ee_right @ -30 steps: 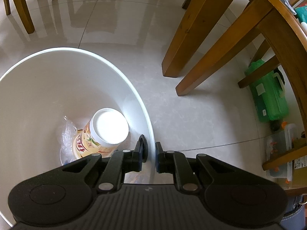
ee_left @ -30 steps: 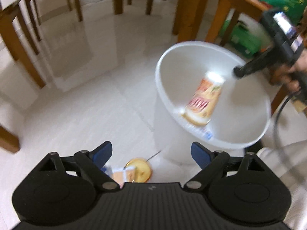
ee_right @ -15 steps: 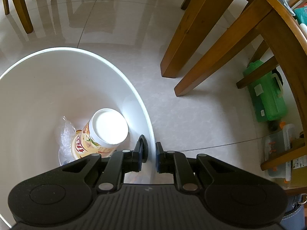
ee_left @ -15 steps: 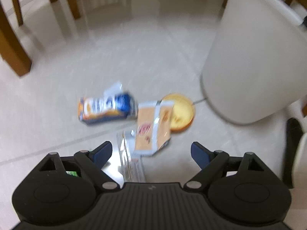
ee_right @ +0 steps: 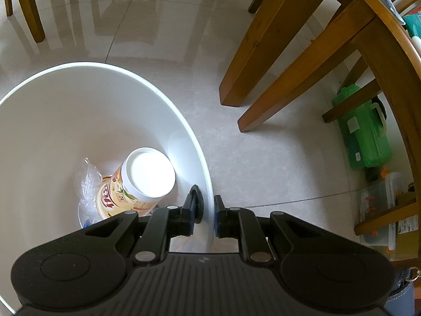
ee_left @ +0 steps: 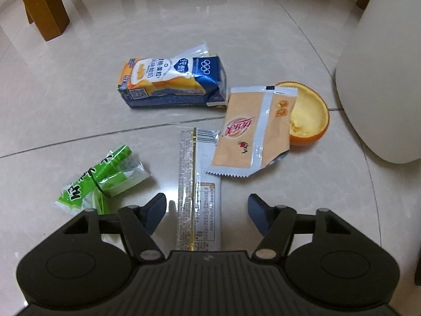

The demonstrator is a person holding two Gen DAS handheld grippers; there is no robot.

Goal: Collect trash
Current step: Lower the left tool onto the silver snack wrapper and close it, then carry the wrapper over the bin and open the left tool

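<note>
The left tongs [ee_left: 206, 206] hang wide open and empty over the floor [ee_left: 79, 84], straddling a long silver wrapper [ee_left: 196, 197] that lies flat and runs straight between the two tips. That wrapper looks like the next pick. To do it well, I would lower the tips until they touch the tile on either side of the foil, then close slowly so the film buckles up into the pinch instead of sliding away (flat foil on glossy tile is likely slippery). A slight tilt onto one long edge should help.

The rest of the trash lies close by: a green packet [ee_left: 102, 181] just to the left, an orange sachet [ee_left: 252, 131] overlapping an orange peel half [ee_left: 310, 121], and a crushed blue milk carton [ee_left: 171, 81] farther off. The white bin [ee_left: 381, 79] stands near the peel on the right.

The right tongs [ee_right: 207, 209] are clamped narrow on the bin's rim [ee_right: 202, 158], steadying it; inside lie a lidded paper cup [ee_right: 136, 184] and some clear plastic [ee_right: 86, 181].

The floor is pale polished tile with thin grout lines and strong reflections. Wooden chair and table legs [ee_right: 263, 60] stand around, with a green plastic case [ee_right: 365, 137] under the furniture.
</note>
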